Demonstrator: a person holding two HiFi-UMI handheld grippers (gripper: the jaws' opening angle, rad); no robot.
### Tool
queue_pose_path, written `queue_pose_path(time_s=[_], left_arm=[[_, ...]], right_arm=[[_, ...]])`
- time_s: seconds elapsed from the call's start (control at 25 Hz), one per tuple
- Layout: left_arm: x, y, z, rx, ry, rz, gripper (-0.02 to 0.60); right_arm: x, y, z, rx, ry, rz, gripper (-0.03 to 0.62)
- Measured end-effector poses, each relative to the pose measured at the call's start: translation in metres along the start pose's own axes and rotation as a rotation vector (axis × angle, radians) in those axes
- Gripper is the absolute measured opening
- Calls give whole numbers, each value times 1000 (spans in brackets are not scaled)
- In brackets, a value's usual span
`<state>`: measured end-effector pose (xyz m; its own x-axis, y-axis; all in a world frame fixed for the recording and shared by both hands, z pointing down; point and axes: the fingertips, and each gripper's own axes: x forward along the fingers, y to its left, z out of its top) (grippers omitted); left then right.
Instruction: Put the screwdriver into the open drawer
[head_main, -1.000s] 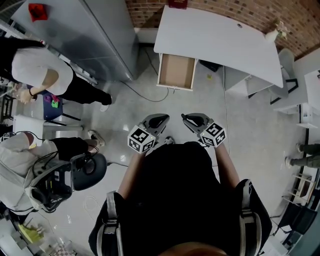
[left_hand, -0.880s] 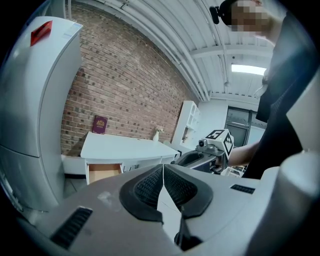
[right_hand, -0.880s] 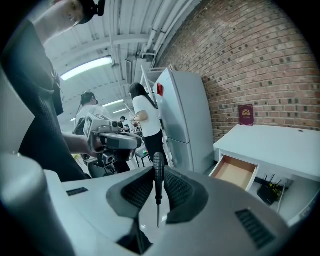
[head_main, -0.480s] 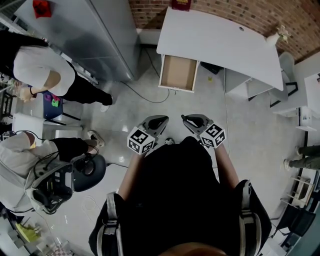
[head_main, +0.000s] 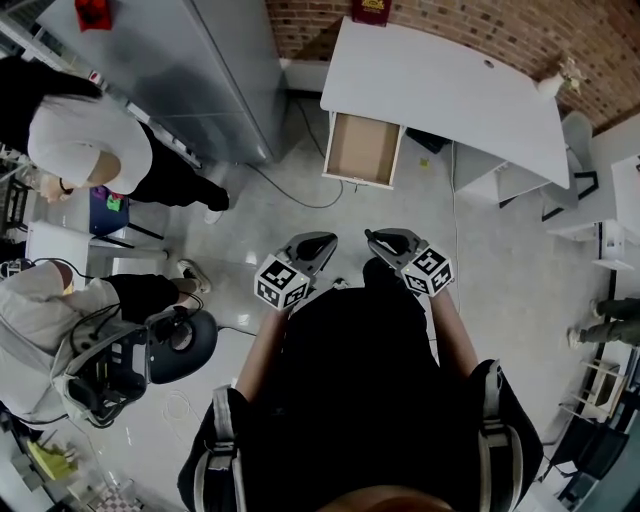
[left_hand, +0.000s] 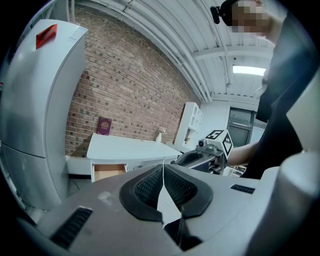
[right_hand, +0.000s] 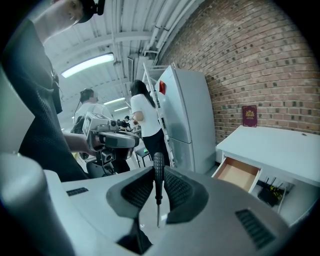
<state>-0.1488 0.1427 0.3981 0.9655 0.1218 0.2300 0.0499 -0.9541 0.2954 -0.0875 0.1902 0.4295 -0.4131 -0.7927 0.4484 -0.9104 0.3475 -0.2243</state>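
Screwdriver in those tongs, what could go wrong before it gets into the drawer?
1. The right tongs pinch the screwdriver only by its handle, and its thin shaft is free. It might slip or swing while it is carried.
2. The open drawer under the white desk is some way off across the floor and looks narrow. The screwdriver could knock the drawer's front edge and fall outside.
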Motion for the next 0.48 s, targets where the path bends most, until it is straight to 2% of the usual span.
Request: queue_pose_path(time_s=[0.48], left_arm=[[-13,19,0,-22,-22,72,17]], right_arm=[[19,-9,5,-23,18,54,121]])
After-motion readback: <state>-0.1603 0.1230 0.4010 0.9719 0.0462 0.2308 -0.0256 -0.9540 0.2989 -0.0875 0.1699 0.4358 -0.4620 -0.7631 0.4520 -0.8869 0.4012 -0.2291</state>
